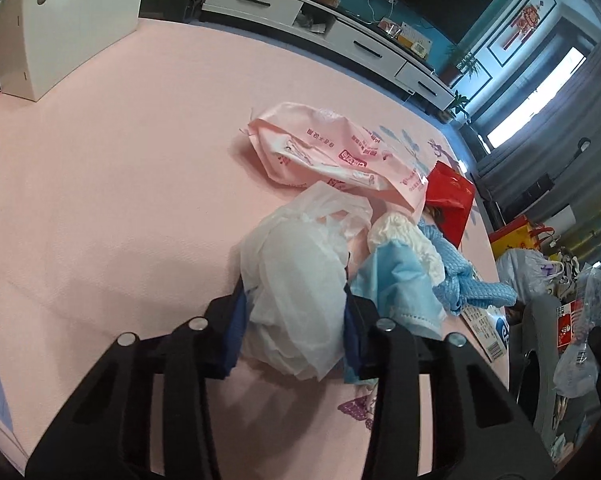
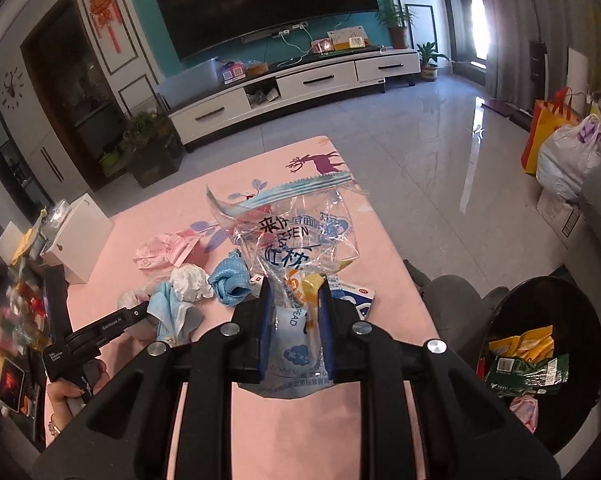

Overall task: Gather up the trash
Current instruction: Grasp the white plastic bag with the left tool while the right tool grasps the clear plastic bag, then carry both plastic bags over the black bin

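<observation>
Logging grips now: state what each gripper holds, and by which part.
Left gripper: crumpled white tissue wad, pinched across its middle. Right gripper: clear printed bread bag, clamped near its lower end.

Hidden, cropped and unreadable parts of your two views

In your left wrist view the white tissue wad [image 1: 296, 300] covers the inner faces of the left tongs [image 1: 294, 308], so you cannot see the pads meeting it; the red packet [image 1: 450, 196] is half buried under the pink wrapper [image 1: 340, 152], and the boxed carton [image 1: 486, 330] shows only a corner. In your right wrist view the clear bread bag [image 2: 296, 240] hides the small box [image 2: 358, 300] behind it, the black bin [image 2: 580, 320] is cut by the right edge, the clutter at the left edge [image 2: 16, 320] is blurred, and your hand [image 2: 70, 394] is partly cropped
</observation>
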Demonstrator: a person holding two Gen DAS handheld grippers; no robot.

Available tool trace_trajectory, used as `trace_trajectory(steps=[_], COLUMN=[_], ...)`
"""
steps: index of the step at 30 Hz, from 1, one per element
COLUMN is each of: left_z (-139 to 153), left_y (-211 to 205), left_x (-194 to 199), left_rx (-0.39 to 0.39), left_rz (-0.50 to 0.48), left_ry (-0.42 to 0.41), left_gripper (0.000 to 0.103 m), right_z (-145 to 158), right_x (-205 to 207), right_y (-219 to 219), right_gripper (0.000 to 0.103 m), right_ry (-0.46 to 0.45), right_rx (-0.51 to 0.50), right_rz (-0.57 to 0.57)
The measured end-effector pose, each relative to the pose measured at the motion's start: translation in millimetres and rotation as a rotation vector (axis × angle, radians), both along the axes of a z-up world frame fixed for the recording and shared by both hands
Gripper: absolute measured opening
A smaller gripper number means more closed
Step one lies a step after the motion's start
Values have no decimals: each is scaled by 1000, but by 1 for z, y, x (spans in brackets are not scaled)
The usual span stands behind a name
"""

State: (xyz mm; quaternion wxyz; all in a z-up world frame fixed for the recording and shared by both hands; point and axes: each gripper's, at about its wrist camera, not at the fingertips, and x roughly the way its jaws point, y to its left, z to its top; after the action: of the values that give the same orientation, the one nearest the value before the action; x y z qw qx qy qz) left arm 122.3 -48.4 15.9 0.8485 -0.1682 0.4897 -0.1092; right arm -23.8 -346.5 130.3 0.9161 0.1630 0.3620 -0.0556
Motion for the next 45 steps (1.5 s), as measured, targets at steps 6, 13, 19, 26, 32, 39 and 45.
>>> trace_trajectory(steps=[6,13,19,26,32,39,45], left_z=[21,62,96,104,104,117,117], left_y=[-9,-34,-62,-93,-131,-194,-250], left_x=[-16,-47,-92,-147,-167,-195,-204], left_rx=[57,72,47,37,34,22,11], left_rz=[26,-18,-104,-175,-256,-356,-453], left_ry=[-62,-172,-285,-358,-324,-349,-338], left_gripper=[35,33,33,34,34,34,35], right_z=[5,12,23,6,13,21,15], right_x=[-6,-15,-35,-74,-97,-132,-159], right_y=[-1,-4,-14,-29,-56,-95,-140], right_gripper=[22,22,22,22,22,23,23], right_ry=[-15,-42,-83,-75,-102,-157,-172], right_rx=[-16,-53,-43,-37,-28,9,62], right_rz=[-6,-31,-46,-103,-193,-276,-382])
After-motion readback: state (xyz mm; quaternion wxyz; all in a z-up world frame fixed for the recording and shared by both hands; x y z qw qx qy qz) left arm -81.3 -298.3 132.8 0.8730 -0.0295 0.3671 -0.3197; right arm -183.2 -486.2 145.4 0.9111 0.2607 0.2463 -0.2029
